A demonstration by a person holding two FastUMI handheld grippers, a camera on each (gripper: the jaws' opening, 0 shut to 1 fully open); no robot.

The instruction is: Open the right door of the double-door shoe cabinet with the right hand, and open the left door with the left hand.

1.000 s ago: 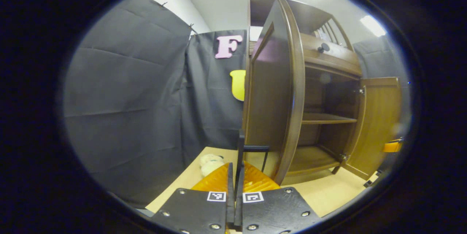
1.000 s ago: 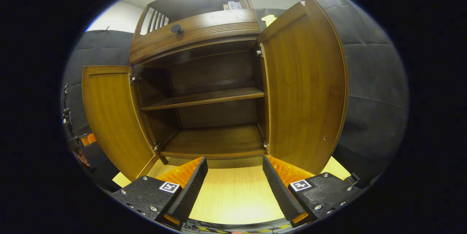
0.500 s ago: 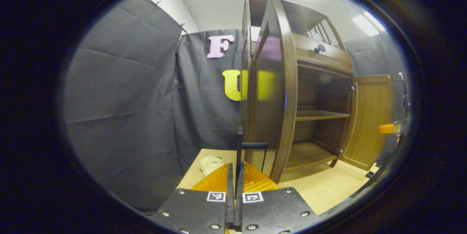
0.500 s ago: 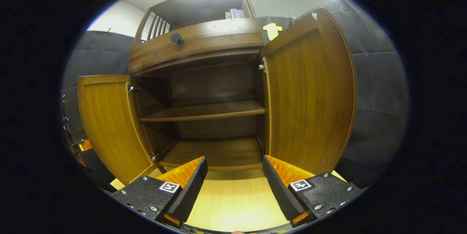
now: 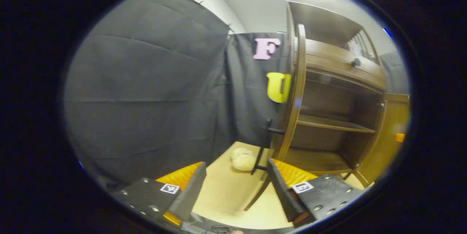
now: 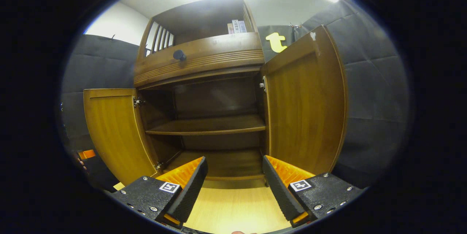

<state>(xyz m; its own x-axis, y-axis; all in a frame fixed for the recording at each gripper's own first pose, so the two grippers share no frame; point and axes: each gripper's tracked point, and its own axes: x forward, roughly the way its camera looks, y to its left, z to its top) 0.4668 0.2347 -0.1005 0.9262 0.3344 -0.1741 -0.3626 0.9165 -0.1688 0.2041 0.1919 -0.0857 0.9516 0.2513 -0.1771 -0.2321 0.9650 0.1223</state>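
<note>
Left gripper view: the left gripper (image 5: 233, 186) has its fingers spread wide with nothing between them, low over the pale wooden floor (image 5: 226, 194); just ahead of it the left door (image 5: 293, 91) of the shoe cabinet (image 5: 339, 66) stands swung out and is seen edge-on, its dark bar handle (image 5: 263, 146) sticking out from the outer face, apart from both fingers; a small cream plush toy (image 5: 242, 159) lies on the floor beside the handle, near the black cloth wall (image 5: 146, 91); beyond the door edge the cabinet's inside shows a shelf (image 5: 334, 124) with nothing on it, and the right door (image 5: 392, 135) hangs open at the far side

In the right gripper view the right gripper (image 6: 235, 186) is also spread apart and grips nothing, facing straight into the cabinet (image 6: 204, 62); both doors stand wide open — the left door (image 6: 113, 131) at the left side of this view, the right door (image 6: 304, 106) at the right — with the middle shelf (image 6: 209, 126) and the bottom board bare between them; above the opening a drawer front carries a round dark knob (image 6: 179, 54); the other gripper shows as a small patch at the far left edge, beside the left door
</note>
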